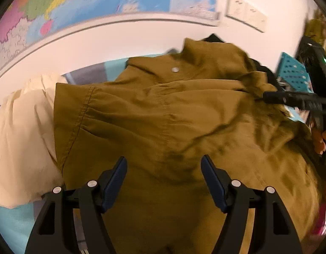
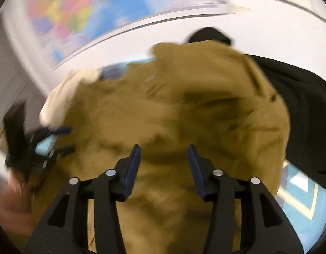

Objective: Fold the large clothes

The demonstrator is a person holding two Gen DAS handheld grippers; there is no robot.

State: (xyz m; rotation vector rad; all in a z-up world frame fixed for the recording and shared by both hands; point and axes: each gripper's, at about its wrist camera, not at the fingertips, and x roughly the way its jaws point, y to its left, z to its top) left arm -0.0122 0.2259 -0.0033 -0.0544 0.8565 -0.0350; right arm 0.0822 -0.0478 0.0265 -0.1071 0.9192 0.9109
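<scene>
Below, olive jacket [image 1: 163,116] (rumpled)

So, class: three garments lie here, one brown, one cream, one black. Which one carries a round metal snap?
The brown jacket: a silver snap sits near its collar; the cream and black garments show none.

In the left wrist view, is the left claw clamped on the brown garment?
No. The left claw stands open above the brown garment, with its pads apart and no fabric pinched between them.

One olive jacket [image 1: 173,116], one cream garment [image 1: 21,131], perhaps one black garment [image 2: 300,105], one wall map [image 1: 78,2].
</scene>
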